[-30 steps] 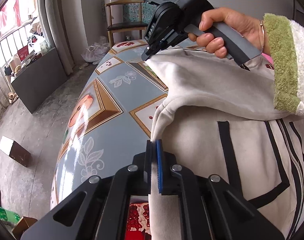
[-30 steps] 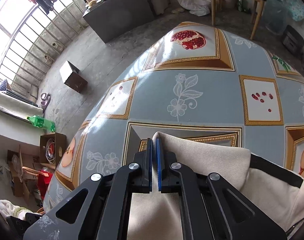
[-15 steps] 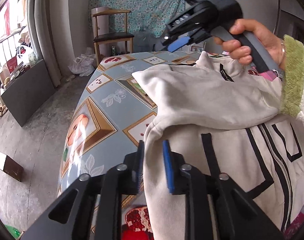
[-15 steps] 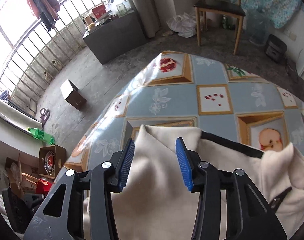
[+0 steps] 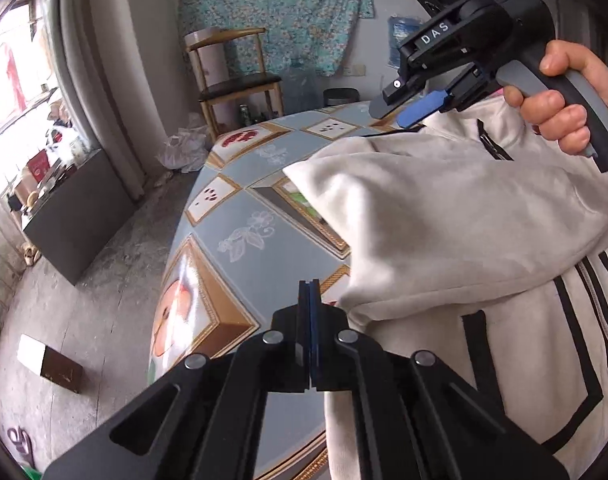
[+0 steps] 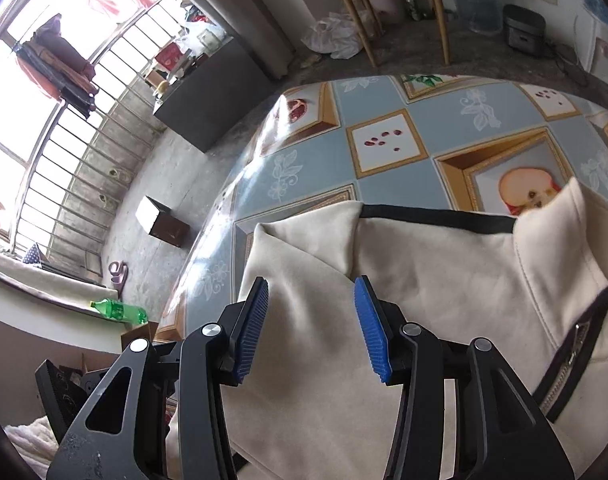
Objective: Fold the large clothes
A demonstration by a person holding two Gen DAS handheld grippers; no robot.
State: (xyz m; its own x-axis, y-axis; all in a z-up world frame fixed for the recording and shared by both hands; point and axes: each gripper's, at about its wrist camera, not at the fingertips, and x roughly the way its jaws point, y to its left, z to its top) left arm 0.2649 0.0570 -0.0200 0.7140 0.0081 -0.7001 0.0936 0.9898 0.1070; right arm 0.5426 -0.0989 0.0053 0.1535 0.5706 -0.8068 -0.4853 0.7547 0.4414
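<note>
both grippers now off one jacket (image 5: 443,216): left fingers (image 5: 308,304) together, empty; right fingers (image 6: 250,332) apart, seemingly clear.

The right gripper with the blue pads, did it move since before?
Yes. In the left wrist view the right gripper has lifted off the cream jacket, going up and right past the wooden chair. Its jaws have just opened, with nothing between them.

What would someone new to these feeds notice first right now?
Most striking is the cream jacket with black stripes, spread over the fruit-patterned tablecloth, one sleeve folded across its body. The right tool hangs open above that sleeve, gripping nothing, while the left tool is shut and empty beside the jacket's edge. Behind the table, a wooden chair stands before a floral curtain.
</note>
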